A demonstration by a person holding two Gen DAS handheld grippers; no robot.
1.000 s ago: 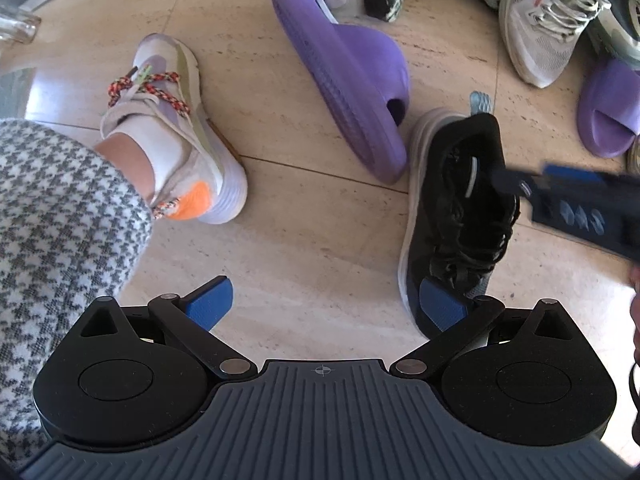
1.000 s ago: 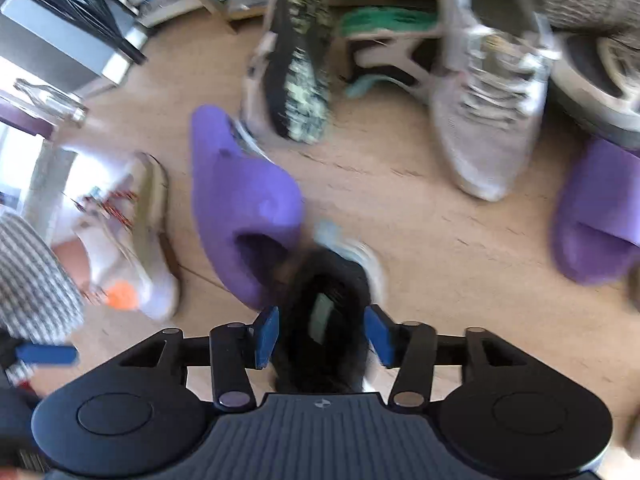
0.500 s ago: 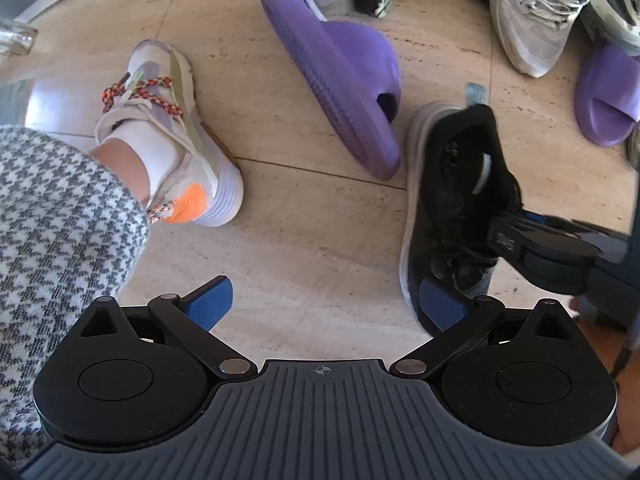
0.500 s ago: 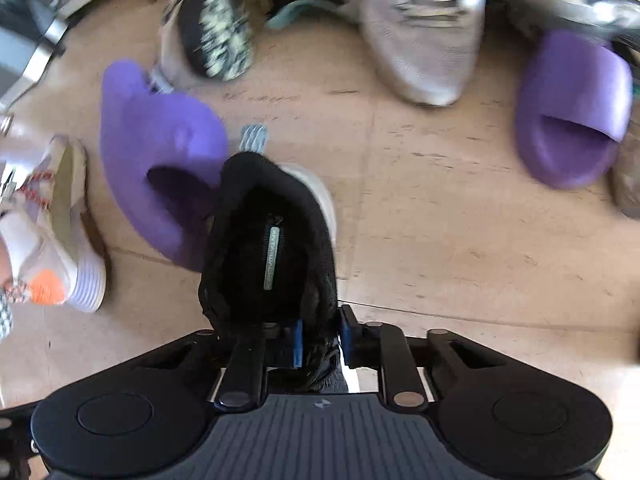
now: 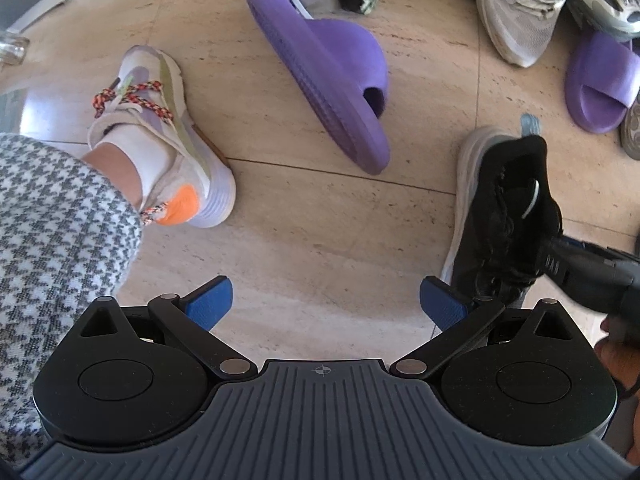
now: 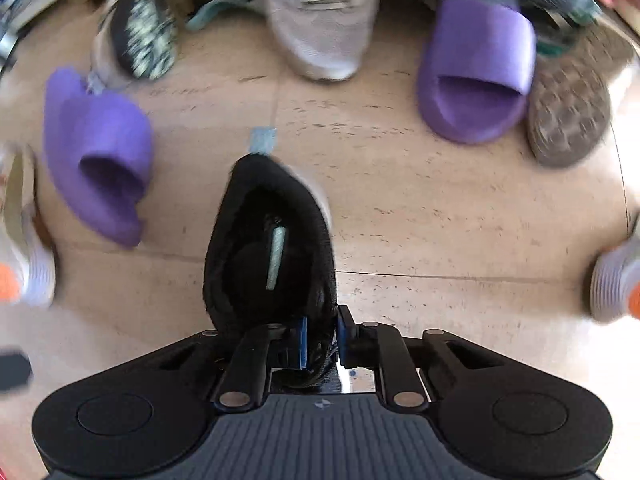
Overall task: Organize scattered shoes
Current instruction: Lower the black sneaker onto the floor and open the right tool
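While the right hand-held gripper point(image 6: 322, 338) points down at the floor point(image 6: 440, 220), its two blue pads are clenched on the collar of the black sneaker point(image 6: 268, 248), at the side of the shoe's opening. The sneaker is on the tiled floor with its pale sole under it; inside it only a light insole label shows. Just left of the black sneaker lies a purple slide point(image 6: 100, 160), tipped on its side. Beyond the sneaker, well apart, a second purple slide point(image 6: 476, 68) lies flat, with a grey sneaker point(image 6: 324, 20) to its left and an overturned brown sole point(image 6: 568, 112) touching its right side. The left hand-held gripper point(image 5: 324, 304) hangs released, jaws wide, over bare floor to the left of the black sneaker. Further left stands the person's foot in a white shoe point(image 5: 160, 136).
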